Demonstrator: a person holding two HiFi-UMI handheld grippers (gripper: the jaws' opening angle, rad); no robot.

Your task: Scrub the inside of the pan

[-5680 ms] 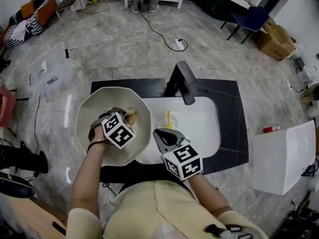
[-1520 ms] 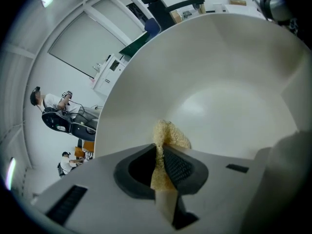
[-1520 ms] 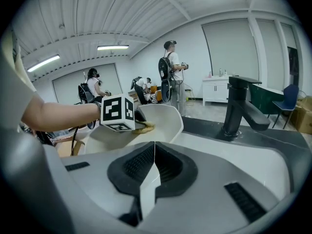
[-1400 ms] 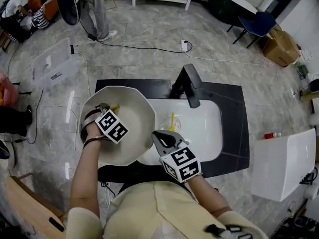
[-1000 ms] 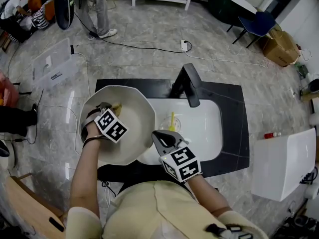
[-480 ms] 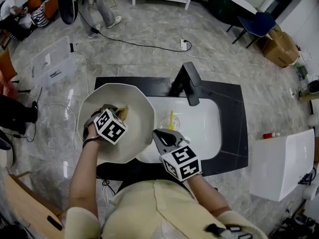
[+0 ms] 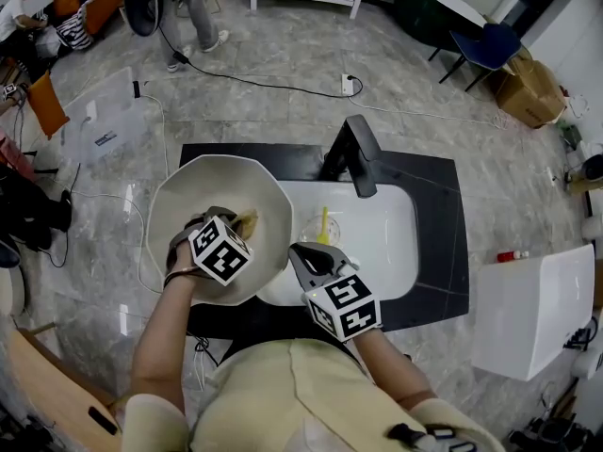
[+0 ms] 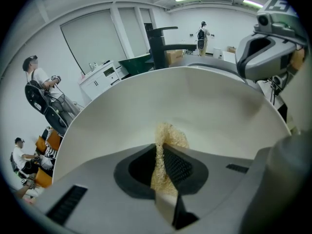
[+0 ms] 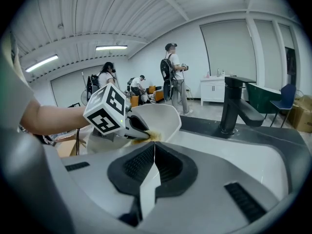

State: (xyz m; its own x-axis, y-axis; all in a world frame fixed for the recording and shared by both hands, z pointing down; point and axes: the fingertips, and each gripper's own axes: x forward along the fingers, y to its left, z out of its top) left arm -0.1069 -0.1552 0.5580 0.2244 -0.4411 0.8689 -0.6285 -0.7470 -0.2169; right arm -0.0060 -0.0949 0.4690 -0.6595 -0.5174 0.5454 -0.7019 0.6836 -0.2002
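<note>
A cream-white, many-sided pan (image 7: 203, 191) stands tilted at the sink's left end. My left gripper (image 7: 240, 226) is inside it, shut on a yellowish scrub sponge (image 7: 248, 221) that presses on the pan's inner wall (image 8: 195, 101). The sponge (image 8: 170, 135) bulges out past the closed jaws of the left gripper (image 8: 163, 147). My right gripper (image 7: 303, 255) sits at the pan's near right edge. In its own view the right gripper (image 9: 154, 147) is shut on a thin white strip that runs toward the pan (image 9: 158, 116).
A black faucet (image 7: 350, 153) rises behind the white sink basin (image 7: 386, 243), which is set in a black counter (image 7: 443, 234). A yellow item (image 7: 323, 224) lies in the basin. A white box (image 7: 532, 295) stands at the right. People stand at the far left.
My left gripper has carried the sponge across the pan's inside, from the far left toward the right and nearer side. The right gripper has stayed in place.
</note>
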